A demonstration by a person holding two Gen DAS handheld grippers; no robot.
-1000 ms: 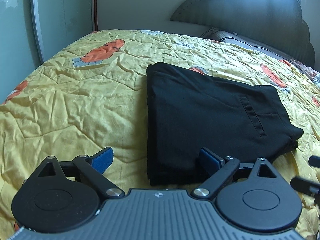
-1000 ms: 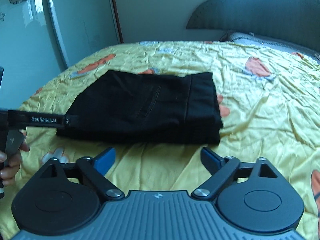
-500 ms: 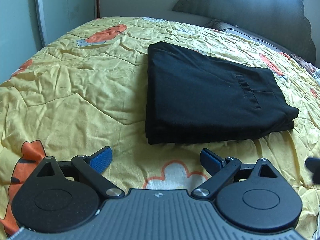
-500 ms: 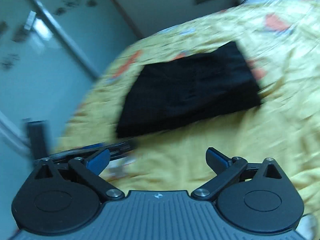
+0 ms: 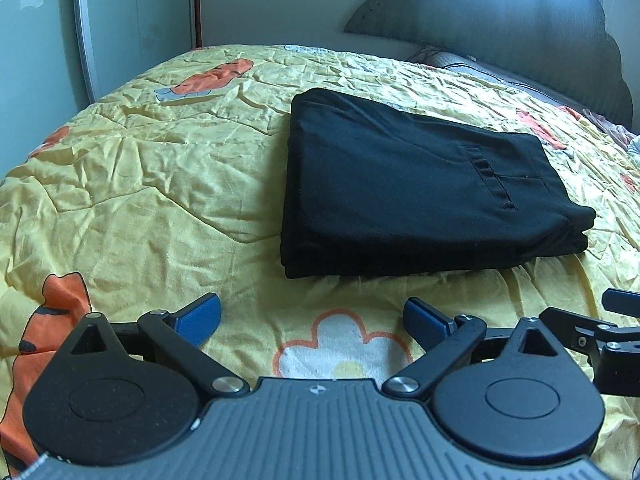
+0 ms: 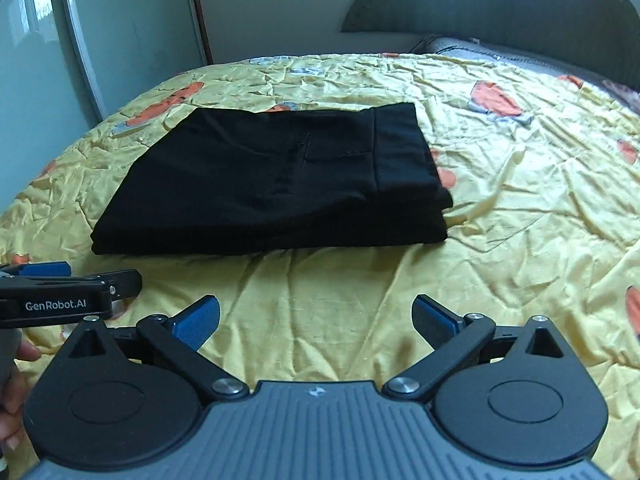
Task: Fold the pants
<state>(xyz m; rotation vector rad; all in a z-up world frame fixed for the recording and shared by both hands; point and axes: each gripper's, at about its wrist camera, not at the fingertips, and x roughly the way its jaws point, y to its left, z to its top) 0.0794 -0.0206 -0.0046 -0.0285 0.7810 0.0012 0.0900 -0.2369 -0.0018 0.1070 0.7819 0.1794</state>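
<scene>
Both jaws stood wide and empty: the right gripper (image 6: 316, 318) had just finished opening, the left gripper (image 5: 312, 316) was already spread. Since a second before, both had drawn back from the pants (image 5: 404, 192), now folded (done, I judged) mid-frame on the yellow bedspread (image 5: 140, 184). Each gripper pointed slantwise down, low in frame.

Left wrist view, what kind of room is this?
Most likely a bedroom: a bed with a yellow printed quilt, a padded headboard with a pillow at its foot, and folded black pants lying on the quilt.
</scene>
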